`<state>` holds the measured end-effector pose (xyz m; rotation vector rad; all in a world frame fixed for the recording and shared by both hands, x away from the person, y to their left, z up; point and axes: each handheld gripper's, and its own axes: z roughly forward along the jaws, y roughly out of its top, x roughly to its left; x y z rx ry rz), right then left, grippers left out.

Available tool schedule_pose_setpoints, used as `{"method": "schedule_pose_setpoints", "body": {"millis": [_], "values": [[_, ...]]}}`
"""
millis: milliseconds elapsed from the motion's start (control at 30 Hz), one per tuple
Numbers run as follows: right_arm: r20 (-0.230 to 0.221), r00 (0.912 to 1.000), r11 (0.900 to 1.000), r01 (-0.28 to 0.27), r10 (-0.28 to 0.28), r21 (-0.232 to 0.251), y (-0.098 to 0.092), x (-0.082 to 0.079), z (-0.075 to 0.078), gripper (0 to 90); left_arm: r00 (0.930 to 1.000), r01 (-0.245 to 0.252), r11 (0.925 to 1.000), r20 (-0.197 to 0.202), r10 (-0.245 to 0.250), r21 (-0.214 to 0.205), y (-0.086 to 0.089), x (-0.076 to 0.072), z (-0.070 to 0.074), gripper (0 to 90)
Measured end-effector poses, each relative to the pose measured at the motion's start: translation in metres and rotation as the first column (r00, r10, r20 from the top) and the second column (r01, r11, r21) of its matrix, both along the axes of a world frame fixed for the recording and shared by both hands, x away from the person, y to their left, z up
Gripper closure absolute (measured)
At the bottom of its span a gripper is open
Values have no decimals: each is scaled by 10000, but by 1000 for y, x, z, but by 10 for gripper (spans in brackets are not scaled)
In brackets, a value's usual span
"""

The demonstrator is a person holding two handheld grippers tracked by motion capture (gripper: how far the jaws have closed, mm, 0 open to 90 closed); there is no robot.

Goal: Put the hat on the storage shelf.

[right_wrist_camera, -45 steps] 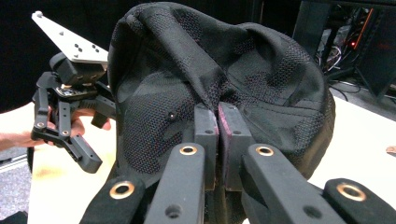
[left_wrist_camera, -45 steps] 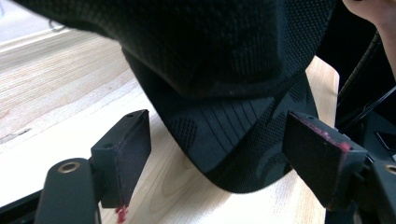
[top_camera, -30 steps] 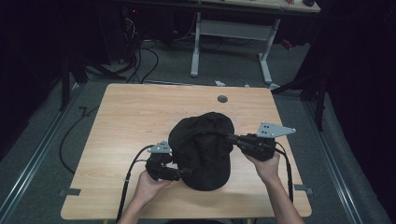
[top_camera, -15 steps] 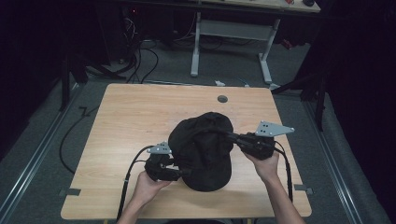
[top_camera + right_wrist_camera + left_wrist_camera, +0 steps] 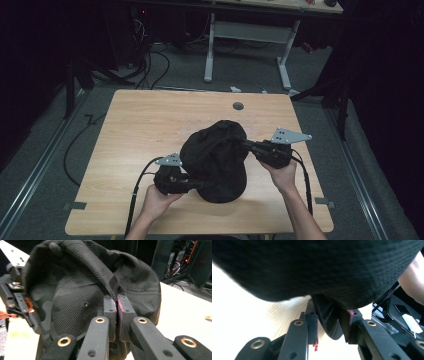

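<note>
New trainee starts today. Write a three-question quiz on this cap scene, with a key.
1. True or false: the right gripper is shut on the cap.
2. What lies between the left gripper's jaws? A) a cable B) a fold of the cap C) a table edge
3. What does the cap rest on?

Key
1. True: in the right gripper view the pads pinch the cap's mesh edge.
2. B: a dark fold of cap hangs between the jaws, which have just been closing; whether both pads press it cannot be told.
3. The wooden table, near its front edge, between the two hands.
</note>
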<state>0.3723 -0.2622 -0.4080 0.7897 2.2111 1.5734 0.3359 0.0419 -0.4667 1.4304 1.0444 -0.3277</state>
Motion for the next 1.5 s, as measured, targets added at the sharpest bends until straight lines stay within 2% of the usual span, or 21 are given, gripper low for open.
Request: {"method": "schedule_pose_setpoints", "body": {"millis": [133,200,367,467,500,567,600,633,700,833,900,1067,1267,1333,1433,1467,1500], "values": [[-56,9999,9999,111,-112,-107,1,2,-2,855,9998,201,9997,-22,-201,-100,1,-2,1,763],[-87,9998,9998,170,-171,-123,1,4,-3,843,9991,412,9989,-29,-413,-222,1,-4,2,826],[-137,9997,9998,206,-206,-31,3,6,-4,827,9973,733,9960,-42,-736,-509,1,-9,5,856],[-145,9997,9997,220,-220,39,3,6,-4,815,9964,845,9942,107,-839,-663,3,-11,7,858],[-168,9996,9996,228,-225,164,2,7,-4,793,9965,833,9931,98,-828,-831,4,-12,8,860],[-180,9995,9994,251,-246,242,1,7,-4,780,9969,788,9932,154,-778,-852,4,-12,9,860],[-262,9992,9989,303,-294,347,0,8,-3,721,9972,715,9940,268,-695,-826,5,-12,9,861],[-262,9992,9989,303,-294,347,0,8,-3,721,9972,715,9940,268,-695,-826,5,-12,9,861],[-309,9984,9984,485,-476,298,-1,8,-3,641,9977,637,9938,301,-612,-912,6,-12,10,861],[-558,9964,9977,650,-639,177,-4,9,-4,561,9984,450,9939,395,-412,-1008,10,-12,13,861],[-772,9948,9977,672,-670,1,-5,10,-5,532,9987,264,9948,470,-219,-982,13,-11,14,861],[-1177,9895,9939,745,-838,-809,-2,9,-11,513,9978,-106,9947,633,171,-1019,17,-10,16,860],[-1822,9744,9786,985,-1317,-1806,4,8,-21,528,9945,-511,9935,859,600,-1019,22,-10,20,860],[-1917,9691,9754,1196,-1553,-1853,3,7,-26,524,9922,-684,9922,971,786,-1046,24,-10,21,860],[-2115,9553,9664,1656,-2067,-1967,-1,5,-35,531,9891,-890,9900,1076,1008,-1095,28,-10,24,860],[-2487,9394,9553,1771,-2358,-2369,-5,4,-41,533,9872,-993,9889,1138,1119,-1109,30,-10,25,860],[-2487,9394,9553,1771,-2358,-2369,-5,4,-41,533,9872,-993,9889,1138,1119,-1109,30,-10,25,860]]}}
